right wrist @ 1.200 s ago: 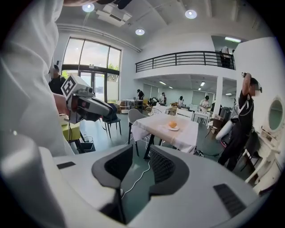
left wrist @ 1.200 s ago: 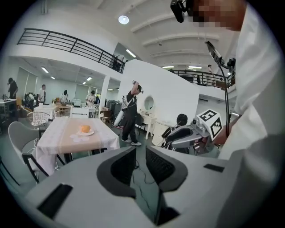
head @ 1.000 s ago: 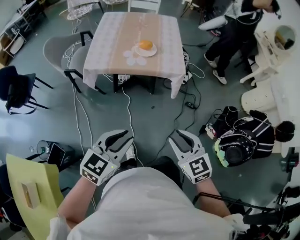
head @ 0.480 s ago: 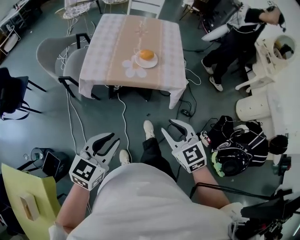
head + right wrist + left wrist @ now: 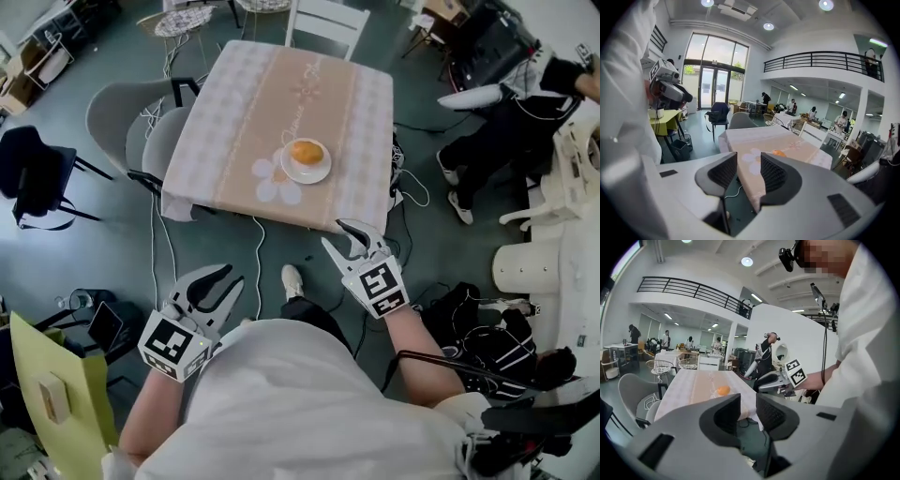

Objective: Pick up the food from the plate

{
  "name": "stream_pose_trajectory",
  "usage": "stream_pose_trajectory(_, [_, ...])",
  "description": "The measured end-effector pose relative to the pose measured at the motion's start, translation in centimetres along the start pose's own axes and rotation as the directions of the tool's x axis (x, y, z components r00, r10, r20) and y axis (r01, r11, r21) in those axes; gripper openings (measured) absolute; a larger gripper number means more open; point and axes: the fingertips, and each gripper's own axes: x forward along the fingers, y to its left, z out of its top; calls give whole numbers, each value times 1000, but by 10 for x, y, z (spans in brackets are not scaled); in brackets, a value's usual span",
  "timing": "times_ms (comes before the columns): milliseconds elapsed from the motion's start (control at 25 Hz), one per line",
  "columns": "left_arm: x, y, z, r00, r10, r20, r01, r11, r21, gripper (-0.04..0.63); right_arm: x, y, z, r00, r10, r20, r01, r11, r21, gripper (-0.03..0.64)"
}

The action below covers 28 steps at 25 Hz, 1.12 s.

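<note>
An orange roundish food (image 5: 306, 151) lies on a white plate (image 5: 307, 172) on a table under a pink-and-white cloth (image 5: 244, 112). My right gripper (image 5: 337, 237) hangs in the air just short of the table's near edge. Its jaws are opening, with nothing between them. My left gripper (image 5: 223, 278) is held lower and further back over the floor, open and empty. The food (image 5: 723, 390) shows small and far beyond the jaws in the left gripper view. In the right gripper view the food (image 5: 778, 153) sits past the cloth's flower print.
Two grey chairs (image 5: 141, 127) stand at the table's left and a white chair (image 5: 323, 19) at its far side. Cables (image 5: 255, 246) run over the floor under the table. A seated person (image 5: 511, 112) is at right, a yellow table (image 5: 52, 394) at lower left.
The table has come nearer in the head view as I stepped toward it. My right gripper has moved up and forward to the table's near edge. The left gripper has stayed low.
</note>
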Motion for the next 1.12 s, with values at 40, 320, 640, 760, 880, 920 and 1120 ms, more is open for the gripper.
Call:
stream_pose_trajectory(40, [10,4,7,1000,11,2,-11,1000,0,95,11,-17,-2,1000,11,-3,-11,1000,-9,155])
stream_pose_trajectory(320, [51,30,33,989,147,-16,-148,988,-54,95,100,-100,-17,991,134,-27,-135,990,-47,238])
stream_pose_trajectory(640, [48,55,28,939,336,-78,-345,926,-154,95,205,-137,-36,965,233,-124,-246,964,-103,322])
stream_pose_trajectory(760, [49,61,27,926,367,-85,-376,911,-169,95,233,-144,-52,951,253,-177,-273,957,-102,334])
stream_pose_trajectory(880, [47,68,27,914,394,-92,-405,896,-181,95,254,-147,-60,943,265,-199,-292,949,-118,345])
stream_pose_trajectory(920, [46,70,27,911,403,-94,-413,892,-183,95,259,-147,-62,940,269,-208,-298,947,-121,347])
stream_pose_trajectory(1120, [41,76,30,895,435,-100,-446,873,-197,95,276,-146,-81,917,274,-289,-317,941,-117,347])
